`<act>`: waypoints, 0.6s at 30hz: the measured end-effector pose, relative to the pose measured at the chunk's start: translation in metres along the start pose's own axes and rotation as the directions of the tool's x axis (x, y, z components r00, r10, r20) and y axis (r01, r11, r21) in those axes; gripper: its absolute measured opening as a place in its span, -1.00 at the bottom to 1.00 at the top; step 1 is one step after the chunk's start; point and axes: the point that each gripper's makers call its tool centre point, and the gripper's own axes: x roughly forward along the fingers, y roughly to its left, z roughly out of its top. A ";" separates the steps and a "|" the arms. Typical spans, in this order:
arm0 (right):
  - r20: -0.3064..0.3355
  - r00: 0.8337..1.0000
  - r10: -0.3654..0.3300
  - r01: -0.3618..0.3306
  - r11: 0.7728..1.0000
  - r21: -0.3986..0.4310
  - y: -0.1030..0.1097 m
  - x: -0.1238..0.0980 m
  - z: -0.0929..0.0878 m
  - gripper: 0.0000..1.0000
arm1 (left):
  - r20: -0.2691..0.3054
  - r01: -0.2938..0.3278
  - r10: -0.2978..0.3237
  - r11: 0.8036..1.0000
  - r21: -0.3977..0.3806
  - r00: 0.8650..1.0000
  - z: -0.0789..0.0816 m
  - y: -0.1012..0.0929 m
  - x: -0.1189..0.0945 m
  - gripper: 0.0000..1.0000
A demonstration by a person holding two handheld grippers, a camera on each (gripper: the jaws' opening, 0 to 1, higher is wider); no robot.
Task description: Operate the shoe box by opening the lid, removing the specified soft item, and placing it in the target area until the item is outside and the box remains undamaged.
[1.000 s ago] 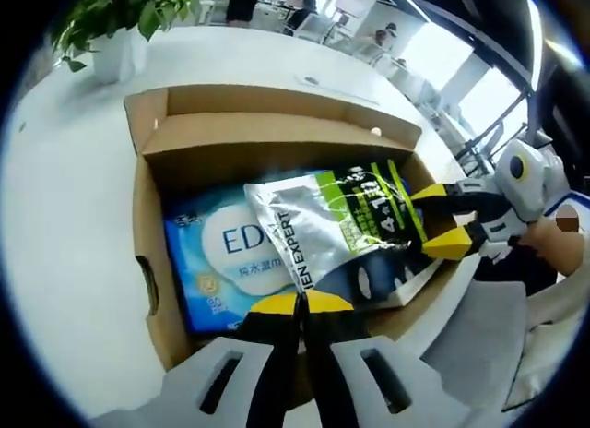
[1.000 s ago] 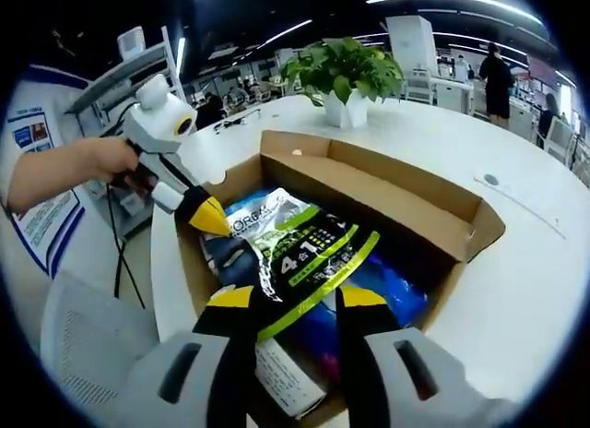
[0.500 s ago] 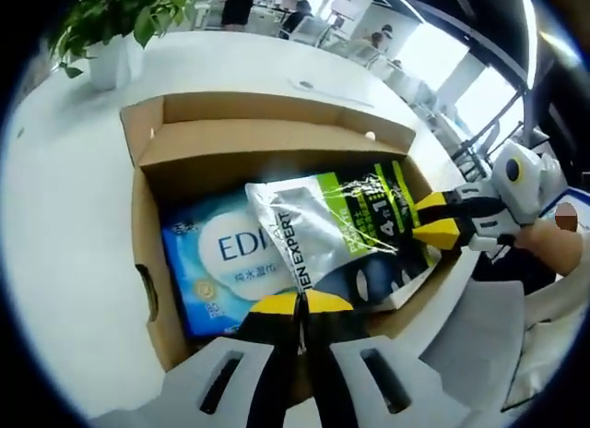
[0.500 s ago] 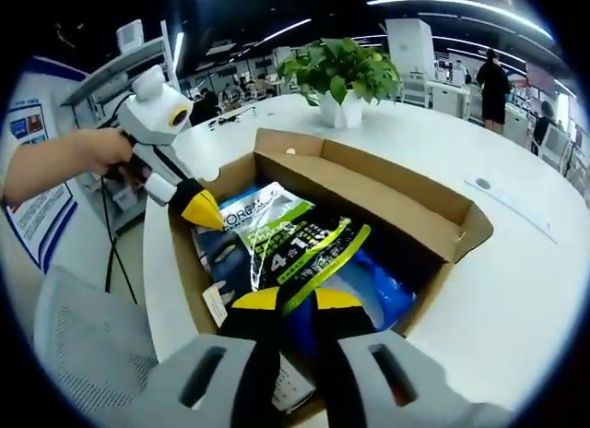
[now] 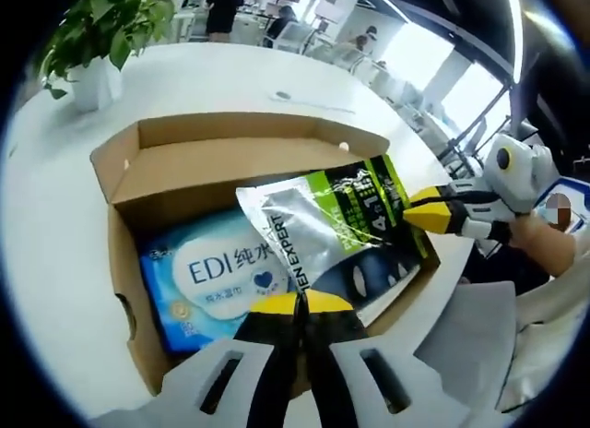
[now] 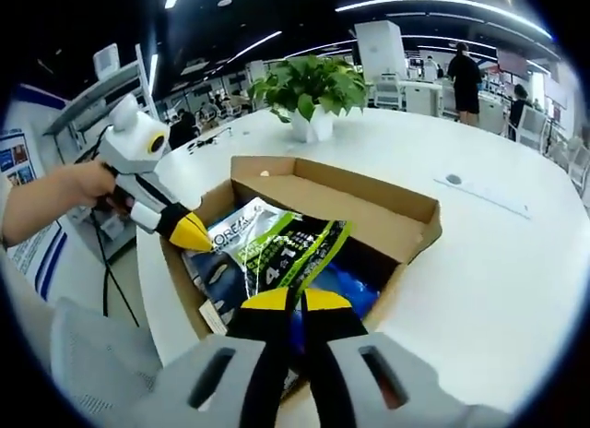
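above open box (image 5: 124, 184), both grippers clamping pouch (image 5: 323, 220) (lower half hidden)

You see a potted plant (image 6: 309, 91) on the white table (image 6: 479, 262). Behind it, a person (image 6: 464, 73) stands among desks.

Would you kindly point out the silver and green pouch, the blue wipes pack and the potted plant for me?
silver and green pouch (image 5: 324, 223), left gripper view, on its printed front.
blue wipes pack (image 5: 214, 273), left gripper view, on the white label area.
potted plant (image 6: 310, 85), right gripper view, on its leaves.
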 end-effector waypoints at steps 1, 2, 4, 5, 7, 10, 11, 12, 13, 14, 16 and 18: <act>0.002 1.000 -0.008 0.008 1.000 0.001 -0.001 -0.002 0.000 -1.00 | 0.004 0.001 -0.001 1.000 0.002 1.000 0.002 -0.002 0.000 -1.00; 0.005 1.000 -0.011 0.011 1.000 0.001 -0.002 -0.004 0.000 -1.00 | 0.011 0.000 0.000 1.000 0.010 1.000 0.004 -0.004 0.000 -1.00; 0.013 1.000 -0.019 0.019 1.000 0.025 -0.006 -0.008 0.001 -1.00 | 0.019 0.005 -0.005 1.000 0.013 1.000 0.008 -0.008 0.000 -1.00; 0.016 1.000 -0.024 0.024 0.999 0.034 -0.008 -0.010 0.002 -1.00 | 0.023 0.006 -0.006 1.000 0.016 1.000 0.010 -0.010 0.000 -1.00; 0.021 0.999 -0.033 0.031 0.998 0.059 -0.012 -0.015 0.003 -1.00 | 0.032 0.012 -0.012 1.000 0.018 0.999 0.014 -0.014 0.001 -1.00; 0.028 0.999 -0.041 0.039 0.996 0.076 -0.017 -0.021 0.005 -1.00 | 0.035 0.018 -0.019 1.000 0.024 0.999 0.019 -0.022 0.003 -1.00; 0.026 0.999 -0.045 0.043 0.996 0.079 -0.018 -0.023 0.005 -1.00 | 0.035 0.021 -0.022 0.999 0.026 0.999 0.020 -0.024 0.003 -1.00; 0.025 0.998 -0.052 0.050 0.995 0.081 -0.021 -0.025 0.004 -1.00 | 0.034 0.023 -0.024 0.999 0.027 0.999 0.021 -0.026 0.004 -1.00; 0.023 0.998 -0.057 0.055 0.995 0.087 -0.023 -0.026 0.004 -1.00 | 0.033 0.026 -0.027 0.999 0.034 0.999 0.022 -0.030 0.006 -1.00; 0.023 0.998 -0.062 0.060 0.994 0.094 -0.026 -0.028 0.004 -1.00 | 0.033 0.028 -0.029 0.999 0.037 0.999 0.023 -0.032 0.007 -1.00; 0.028 0.997 -0.075 0.071 0.991 0.110 -0.031 -0.032 0.004 -1.00 | 0.034 0.033 -0.034 0.999 0.041 0.999 0.026 -0.038 0.009 -1.00; 0.031 0.996 -0.085 0.081 0.991 0.111 -0.036 -0.036 0.004 -1.00 | 0.034 0.040 -0.042 0.998 0.044 0.999 0.029 -0.044 0.011 -1.00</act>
